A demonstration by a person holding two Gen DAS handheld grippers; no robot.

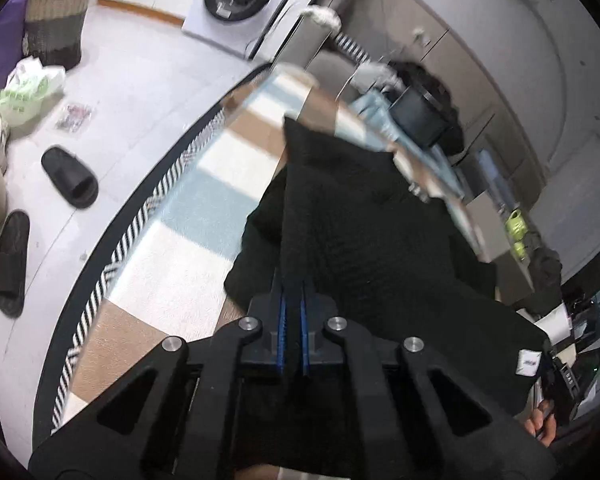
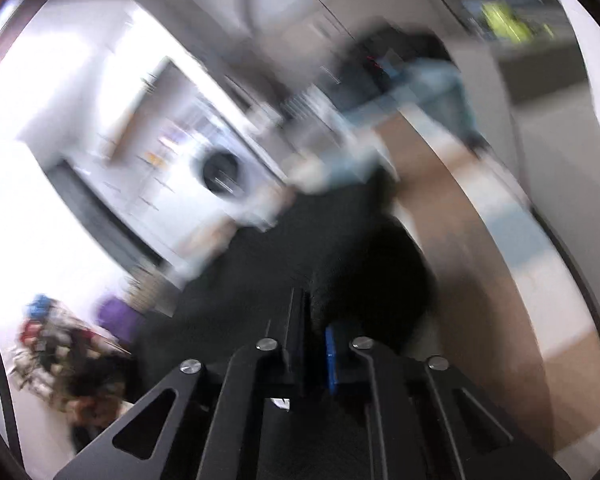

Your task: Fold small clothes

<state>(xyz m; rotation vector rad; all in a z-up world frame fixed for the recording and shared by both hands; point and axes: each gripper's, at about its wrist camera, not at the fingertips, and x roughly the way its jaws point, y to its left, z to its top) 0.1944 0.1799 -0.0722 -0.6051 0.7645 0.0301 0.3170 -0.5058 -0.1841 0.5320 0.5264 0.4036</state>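
Note:
A black textured garment point(image 1: 364, 224) hangs lifted above the checked tablecloth point(image 1: 204, 208). A white label point(image 1: 529, 363) shows at its lower right edge. My left gripper point(image 1: 293, 280) is shut on a fold of the black garment, which runs up between the blue pads. In the blurred right wrist view my right gripper point(image 2: 312, 312) is shut on the black garment point(image 2: 340, 248) too, with cloth between its fingers. A light blue garment point(image 1: 384, 120) lies at the far end of the table, and it also shows in the right wrist view point(image 2: 420, 92).
The table has a black-and-white striped edge point(image 1: 140, 224). On the floor to the left lie two black slippers point(image 1: 70, 176), a plastic bag point(image 1: 28, 92) and a woven basket point(image 1: 56, 20). A washing machine point(image 1: 240, 0) stands behind. Grey cabinets point(image 1: 480, 80) run along the right.

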